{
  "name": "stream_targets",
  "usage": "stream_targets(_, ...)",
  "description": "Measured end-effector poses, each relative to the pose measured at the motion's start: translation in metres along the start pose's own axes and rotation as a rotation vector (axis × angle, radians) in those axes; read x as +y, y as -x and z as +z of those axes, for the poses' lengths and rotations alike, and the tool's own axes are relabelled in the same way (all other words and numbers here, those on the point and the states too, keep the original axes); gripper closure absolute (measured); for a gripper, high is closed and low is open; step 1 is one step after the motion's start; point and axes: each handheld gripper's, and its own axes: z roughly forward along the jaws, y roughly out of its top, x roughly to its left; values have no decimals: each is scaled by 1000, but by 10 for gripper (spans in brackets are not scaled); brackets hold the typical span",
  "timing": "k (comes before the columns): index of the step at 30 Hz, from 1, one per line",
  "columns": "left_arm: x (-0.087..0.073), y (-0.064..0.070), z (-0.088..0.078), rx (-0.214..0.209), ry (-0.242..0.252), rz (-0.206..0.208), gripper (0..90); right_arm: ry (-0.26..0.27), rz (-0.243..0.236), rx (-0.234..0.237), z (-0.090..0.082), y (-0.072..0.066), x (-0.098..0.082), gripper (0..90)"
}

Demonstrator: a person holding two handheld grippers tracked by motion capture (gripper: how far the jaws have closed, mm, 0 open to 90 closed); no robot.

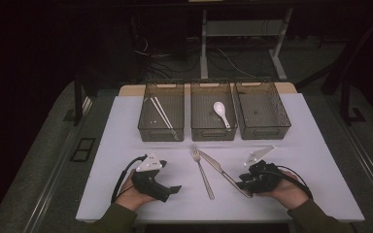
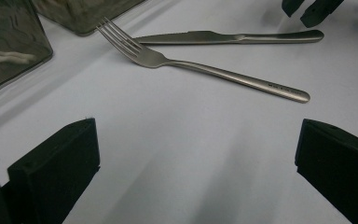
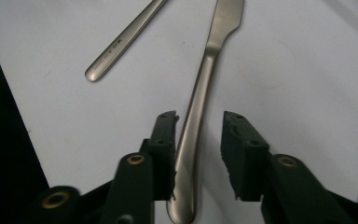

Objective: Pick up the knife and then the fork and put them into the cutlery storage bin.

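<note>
Right gripper view: my right gripper [image 3: 199,135] straddles the silver metal table knife's handle [image 3: 193,154], jaws apart, pads not clamping, lined up to grab.

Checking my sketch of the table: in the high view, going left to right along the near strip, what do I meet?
Left tongs → fork → knife → right tongs.
</note>
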Motion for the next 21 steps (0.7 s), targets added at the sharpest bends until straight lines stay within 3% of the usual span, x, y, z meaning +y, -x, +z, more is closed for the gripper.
stream_targets(6,0,0,0,-1,5,-1,0,-62,36,-18,4,1,19,628)
stream_targets(17,0,0,1,-5,3,1,0,-176,43,-20,29,-2,51,651)
stream_targets(21,1,1,1,-8,7,3,0,-212,41,-40,37,-3,59,674)
